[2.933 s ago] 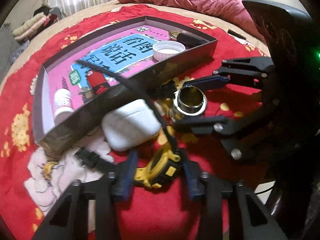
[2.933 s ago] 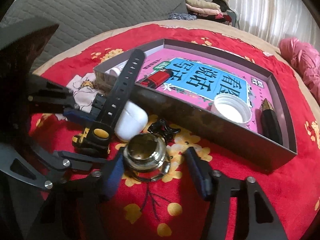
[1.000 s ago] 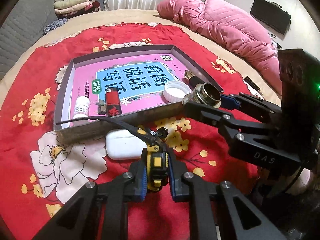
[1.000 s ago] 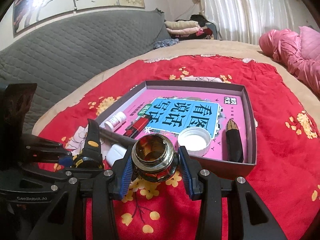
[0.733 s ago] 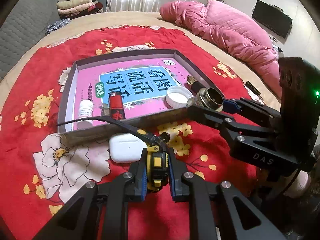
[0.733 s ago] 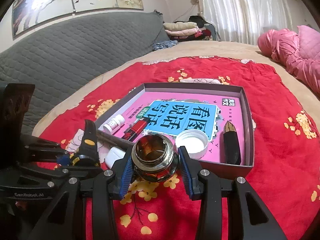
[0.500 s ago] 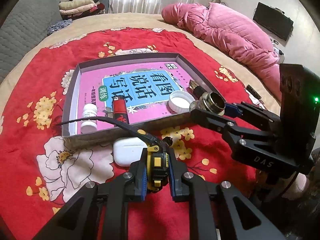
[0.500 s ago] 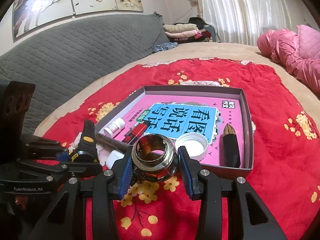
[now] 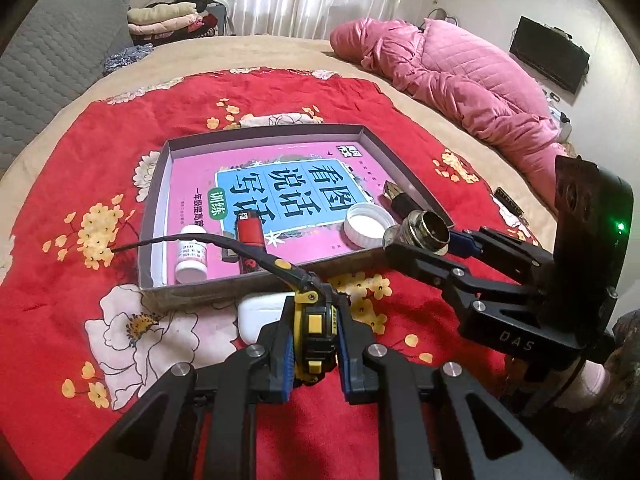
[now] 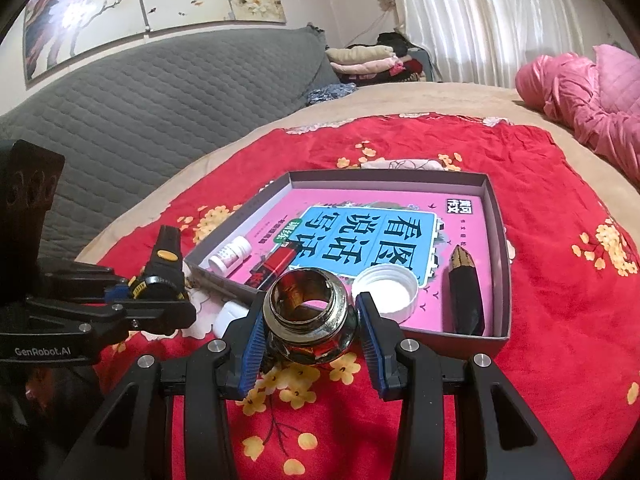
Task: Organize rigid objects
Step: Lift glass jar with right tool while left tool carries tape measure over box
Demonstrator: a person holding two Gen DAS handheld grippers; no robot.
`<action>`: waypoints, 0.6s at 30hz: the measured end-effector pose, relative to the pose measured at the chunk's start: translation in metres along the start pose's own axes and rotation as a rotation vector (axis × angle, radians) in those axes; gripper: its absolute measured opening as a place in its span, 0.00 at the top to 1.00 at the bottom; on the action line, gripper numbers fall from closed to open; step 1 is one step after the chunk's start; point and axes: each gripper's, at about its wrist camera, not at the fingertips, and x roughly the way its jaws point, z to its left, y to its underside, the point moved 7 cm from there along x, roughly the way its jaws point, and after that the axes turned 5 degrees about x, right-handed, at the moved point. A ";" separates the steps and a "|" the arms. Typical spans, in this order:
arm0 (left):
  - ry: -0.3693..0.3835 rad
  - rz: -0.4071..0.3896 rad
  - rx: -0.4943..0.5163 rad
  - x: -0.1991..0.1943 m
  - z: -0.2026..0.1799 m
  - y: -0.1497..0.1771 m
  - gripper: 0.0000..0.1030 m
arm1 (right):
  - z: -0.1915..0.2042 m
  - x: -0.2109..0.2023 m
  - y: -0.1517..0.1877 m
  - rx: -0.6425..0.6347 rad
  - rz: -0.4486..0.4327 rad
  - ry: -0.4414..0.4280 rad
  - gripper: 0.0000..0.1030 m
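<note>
Bed: covered by a red floral blanket [image 9: 80,168], with a pink quilted duvet [image 9: 460,76] bunched at the far side and a grey padded headboard [image 10: 160,96] behind.
Box: a shallow grey cardboard tray [image 9: 404,172] lies flat on the blanket, its floor lined by a pink and blue printed book cover [image 9: 280,188].
Inside the box: a small white pill bottle [image 9: 193,255] lying on its side, a red lighter [image 9: 249,236] just beside it, a white screw cap [image 9: 368,225] open side up, and a dark pen-like piece with a gold tip [image 10: 464,284] along the side wall.
Left gripper [image 9: 316,344]: blue pads pressed tight on a yellow and black wristwatch [image 9: 314,332], held above the blanket in front of the box, its black strap [image 9: 208,242] arching over the near wall.
Right gripper [image 10: 310,328]: part-way spread, pinching a shiny round metal threaded fitting [image 10: 310,316] by its sides, opening upward, raised over the near edge of the box.
On the blanket: a white earbud case [image 9: 260,312] rests just outside the near wall, partly hidden behind the watch.
</note>
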 end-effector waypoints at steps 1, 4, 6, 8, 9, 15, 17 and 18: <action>0.000 -0.002 0.000 -0.001 0.000 -0.001 0.83 | 0.000 0.000 0.000 0.003 -0.001 -0.001 0.57; -0.002 -0.011 0.001 -0.002 0.000 -0.004 0.83 | -0.005 0.000 -0.002 0.021 -0.006 -0.006 0.57; -0.004 -0.018 0.000 -0.003 0.000 -0.007 0.83 | -0.009 -0.002 -0.004 0.039 -0.013 -0.008 0.57; -0.012 -0.023 -0.002 -0.004 0.001 -0.010 0.83 | -0.012 -0.003 -0.006 0.058 -0.023 -0.010 0.57; -0.012 -0.025 -0.005 -0.003 0.002 -0.012 0.83 | -0.014 -0.004 -0.007 0.064 -0.026 -0.011 0.57; -0.026 -0.043 -0.024 0.000 0.005 -0.025 0.83 | -0.022 -0.011 -0.016 0.088 -0.054 -0.015 0.57; -0.031 -0.052 -0.025 0.001 0.005 -0.030 0.83 | -0.025 -0.012 -0.019 0.101 -0.064 -0.018 0.57; -0.028 -0.055 -0.031 0.002 0.005 -0.033 0.83 | -0.026 -0.013 -0.020 0.104 -0.071 -0.014 0.57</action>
